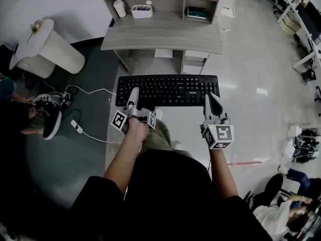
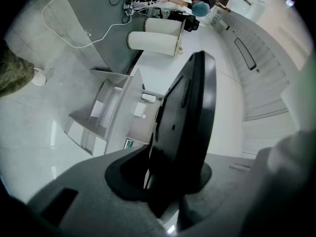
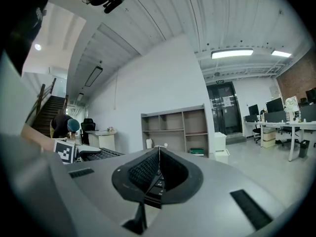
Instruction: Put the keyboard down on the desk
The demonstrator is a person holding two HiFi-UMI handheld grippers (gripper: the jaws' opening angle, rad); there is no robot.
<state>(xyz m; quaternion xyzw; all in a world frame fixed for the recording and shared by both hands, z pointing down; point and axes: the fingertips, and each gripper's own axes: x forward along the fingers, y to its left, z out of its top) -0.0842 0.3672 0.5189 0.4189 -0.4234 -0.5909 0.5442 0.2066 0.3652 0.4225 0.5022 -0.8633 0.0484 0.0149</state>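
The left gripper, jaws nearly together, pinches the near edge of the keyboard toward its left end. The keyboard hangs level in the air, short of the desk beyond it. The right gripper clamps the same edge toward the right end. The keyboard looks light, stiff and smooth. It would likely tilt or slip from a single pinch, so a hold near both ends suits it.
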